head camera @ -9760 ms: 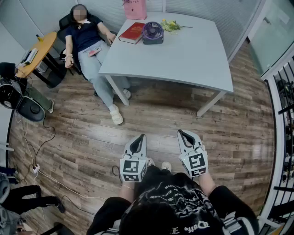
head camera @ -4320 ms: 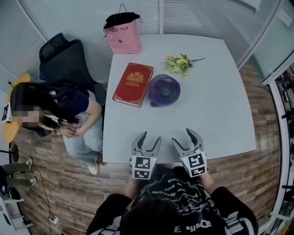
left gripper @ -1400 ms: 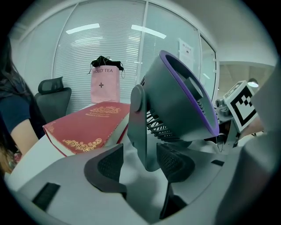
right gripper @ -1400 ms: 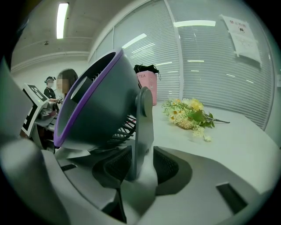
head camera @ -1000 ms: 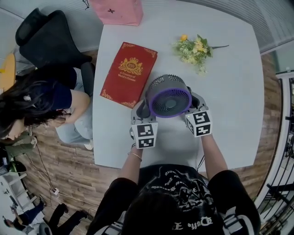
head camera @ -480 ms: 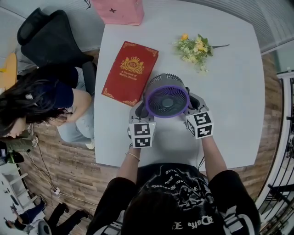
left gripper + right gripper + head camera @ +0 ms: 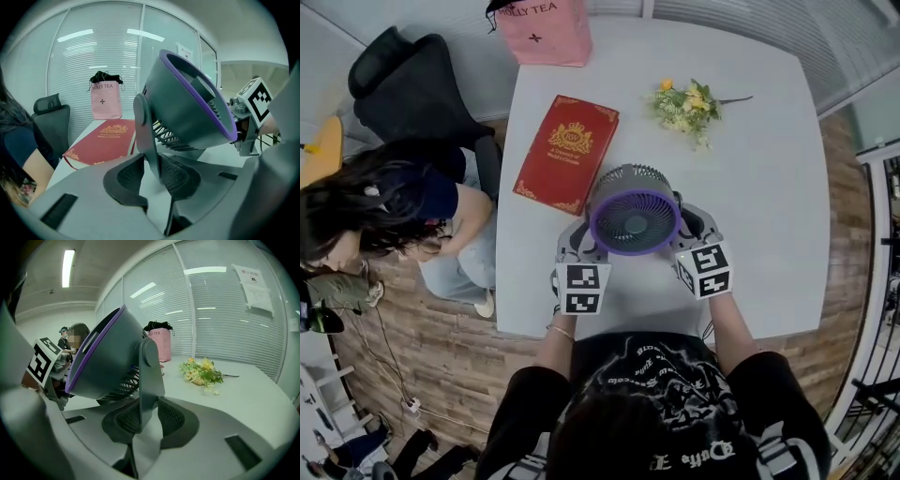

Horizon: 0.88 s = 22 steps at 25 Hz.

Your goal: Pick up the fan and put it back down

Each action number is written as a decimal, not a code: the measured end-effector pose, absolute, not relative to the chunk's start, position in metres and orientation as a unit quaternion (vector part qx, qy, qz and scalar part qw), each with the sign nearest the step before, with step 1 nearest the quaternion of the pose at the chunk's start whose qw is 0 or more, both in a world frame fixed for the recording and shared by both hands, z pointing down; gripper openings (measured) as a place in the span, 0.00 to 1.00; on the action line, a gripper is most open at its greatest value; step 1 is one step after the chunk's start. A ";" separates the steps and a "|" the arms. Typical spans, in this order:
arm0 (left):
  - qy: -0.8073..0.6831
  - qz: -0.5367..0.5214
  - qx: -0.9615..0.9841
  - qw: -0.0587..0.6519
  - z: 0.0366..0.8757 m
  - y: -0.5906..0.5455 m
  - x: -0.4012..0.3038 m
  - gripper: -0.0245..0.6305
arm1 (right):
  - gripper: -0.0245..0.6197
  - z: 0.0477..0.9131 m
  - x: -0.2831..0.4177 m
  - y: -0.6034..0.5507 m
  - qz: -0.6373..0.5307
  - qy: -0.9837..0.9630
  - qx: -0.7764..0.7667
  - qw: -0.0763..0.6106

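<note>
Over the table (image 7: 769,187), left gripper (image 7: 151,171) and right gripper (image 7: 149,416) each pinch the fan (image 7: 635,222) by a side arm, jaws narrow, opening. Left gripper view shows the red book (image 7: 101,140), right gripper view the flowers (image 7: 202,371).

— Anything legible?
— The pink bag (image 7: 546,33) at the table's (image 7: 769,187) far left corner says "MOLLY TEA" in dark capitals.
— And the red book (image 7: 567,153) by the left edge?
— Gold lettering under a crest, too small to read.
— The sheet (image 7: 253,281) on the glass wall?
— Printed, but illegible. So is the white print on the black shirt (image 7: 661,394).
</note>
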<state>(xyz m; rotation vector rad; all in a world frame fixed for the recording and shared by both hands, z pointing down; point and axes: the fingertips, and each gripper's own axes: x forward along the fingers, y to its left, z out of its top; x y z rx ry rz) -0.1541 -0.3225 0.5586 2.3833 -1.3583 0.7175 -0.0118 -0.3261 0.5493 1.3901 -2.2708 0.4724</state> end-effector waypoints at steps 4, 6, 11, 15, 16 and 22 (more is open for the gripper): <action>-0.468 0.248 0.835 0.146 0.545 -0.298 -0.161 0.18 | 0.18 0.534 -0.019 -0.301 0.166 -0.819 0.506 0.214; -0.466 0.241 0.838 0.147 0.539 -0.282 -0.165 0.18 | 0.18 0.527 -0.022 -0.284 0.167 -0.817 0.512 0.208; -0.460 0.234 0.841 0.161 0.532 -0.242 -0.180 0.18 | 0.18 0.520 -0.036 -0.240 0.182 -0.812 0.520 0.196; -0.452 0.235 0.843 0.171 0.534 -0.215 -0.191 0.18 | 0.19 0.520 -0.049 -0.211 0.177 -0.812 0.517 0.205; -0.451 0.238 0.844 0.169 0.534 -0.209 -0.193 0.18 | 0.19 0.520 -0.051 -0.204 0.177 -0.811 0.518 0.205; -0.449 0.240 0.845 0.166 0.530 -0.175 -0.204 0.18 | 0.19 0.523 -0.064 -0.166 0.179 -0.807 0.524 0.207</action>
